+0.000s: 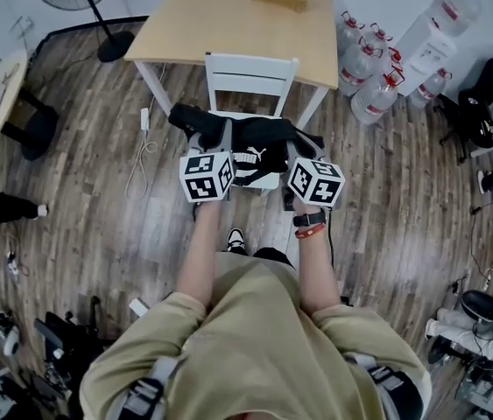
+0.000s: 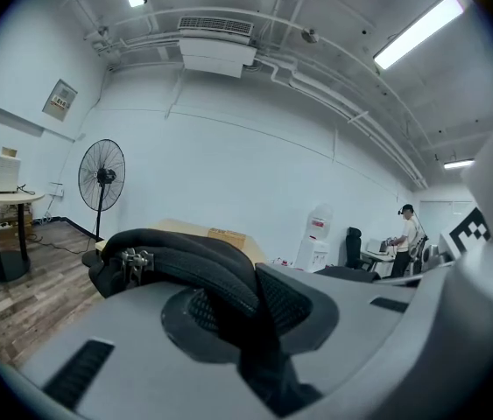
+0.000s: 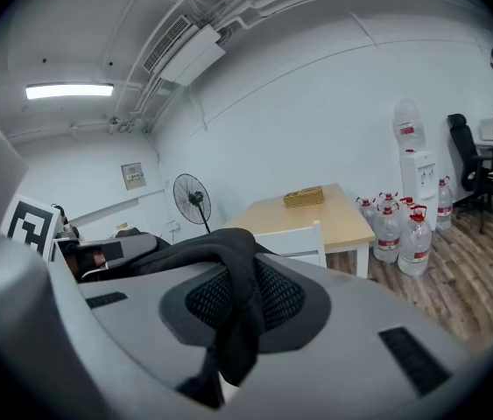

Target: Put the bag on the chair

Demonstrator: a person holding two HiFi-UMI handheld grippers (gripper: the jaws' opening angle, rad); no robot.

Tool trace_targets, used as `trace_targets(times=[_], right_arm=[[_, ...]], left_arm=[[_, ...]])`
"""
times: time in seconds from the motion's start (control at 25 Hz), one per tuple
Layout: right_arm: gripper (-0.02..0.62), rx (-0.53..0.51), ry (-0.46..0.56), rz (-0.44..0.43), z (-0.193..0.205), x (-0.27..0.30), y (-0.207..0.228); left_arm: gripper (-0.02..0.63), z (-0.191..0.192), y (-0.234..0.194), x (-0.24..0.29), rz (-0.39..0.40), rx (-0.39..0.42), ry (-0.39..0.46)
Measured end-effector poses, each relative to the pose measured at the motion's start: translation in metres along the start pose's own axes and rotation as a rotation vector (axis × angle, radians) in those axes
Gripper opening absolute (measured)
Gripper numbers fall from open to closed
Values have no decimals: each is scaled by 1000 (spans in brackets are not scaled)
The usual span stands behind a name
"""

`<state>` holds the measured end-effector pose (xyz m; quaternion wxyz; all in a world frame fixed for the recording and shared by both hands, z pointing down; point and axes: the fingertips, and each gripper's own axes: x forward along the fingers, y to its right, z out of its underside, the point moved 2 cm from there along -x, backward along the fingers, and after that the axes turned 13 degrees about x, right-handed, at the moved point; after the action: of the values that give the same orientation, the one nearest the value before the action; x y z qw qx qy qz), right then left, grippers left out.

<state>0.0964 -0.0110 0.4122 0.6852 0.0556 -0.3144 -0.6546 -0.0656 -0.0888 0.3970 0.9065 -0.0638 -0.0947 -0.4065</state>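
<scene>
Wood floor (image 1: 97,191), white chair (image 1: 252,77) at the worktop (image 1: 228,16); left claw (image 1: 214,138) and right claw (image 1: 297,150) each pinch the black bag (image 1: 259,138) over the chair.

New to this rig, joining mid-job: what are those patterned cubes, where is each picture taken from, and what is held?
No robot arm: a person holds a two-jaw gripper in each hand; the patterned cubes are part of them. One picture comes from a camera on the person's head, looking down. The other two come from cameras riding on the left gripper and right gripper, looking along their jaws. Both are shut on a black bag, over the seat of a white chair at a wooden table. Whether it rests on the seat, I cannot tell.
</scene>
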Motion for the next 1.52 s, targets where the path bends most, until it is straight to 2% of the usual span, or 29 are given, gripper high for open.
trace_targets(times=[0.12,0.28,0.52,0.76,1.0,1.16,1.52], right_arm=[[63,19,-20,22,10,12,1],[63,61,-42,61,17,13,20],[63,72,-45,68,12,29,34],[64,69,-86,41,8,66,50],[64,94,-141,8,0,104,73],[67,95,-195,-2,-3,128,89],[67,109,-299,22,19,164,113]], left_arm=[[75,9,-12,11,12,-5,-23],[75,21,-1,24,47,-16,-53],[75,27,0,45,55,-25,-60],[76,38,-12,77,19,-61,-78],[77,43,-16,111,-13,-60,-113],[78,54,-18,134,-29,-93,-161],[80,98,-26,160,-71,-142,-285]])
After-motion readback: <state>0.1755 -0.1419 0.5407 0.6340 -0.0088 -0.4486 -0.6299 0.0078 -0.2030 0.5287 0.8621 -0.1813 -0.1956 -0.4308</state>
